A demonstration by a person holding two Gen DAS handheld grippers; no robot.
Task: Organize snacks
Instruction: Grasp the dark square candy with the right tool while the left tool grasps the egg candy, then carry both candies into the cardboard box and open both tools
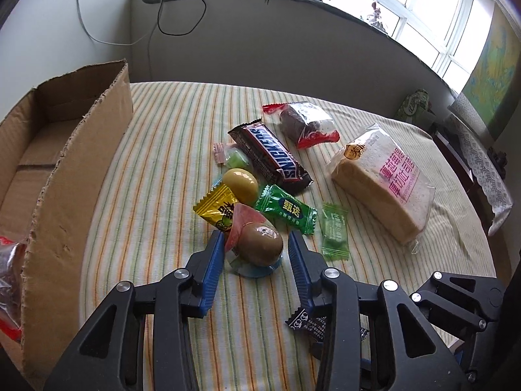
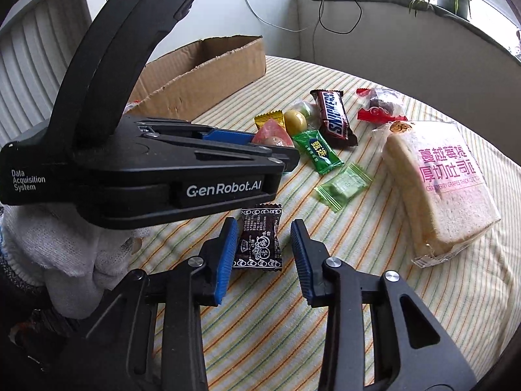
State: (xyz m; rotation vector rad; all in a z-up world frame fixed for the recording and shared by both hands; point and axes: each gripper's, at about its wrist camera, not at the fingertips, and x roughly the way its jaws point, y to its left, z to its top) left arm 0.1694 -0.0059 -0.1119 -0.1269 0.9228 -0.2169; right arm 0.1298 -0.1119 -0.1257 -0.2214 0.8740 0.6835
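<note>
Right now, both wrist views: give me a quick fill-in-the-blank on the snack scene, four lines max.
1. The left gripper straddles a brown ____-shaped snack.
2. The right gripper straddles a candy in a ____ wrapper.
3. The chocolate bar reads ____.
4. The cardboard box sits to the ____ of the snacks in both views.

Missing words: egg; black; Snickers; left

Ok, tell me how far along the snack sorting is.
Barely begun. One red-wrapped pack already lies in the cardboard box. In hand: the left gripper straddles the brown egg-shaped snack, the right gripper straddles the dark candy; neither is lifted. Left: Snickers, bread, green candies.
</note>
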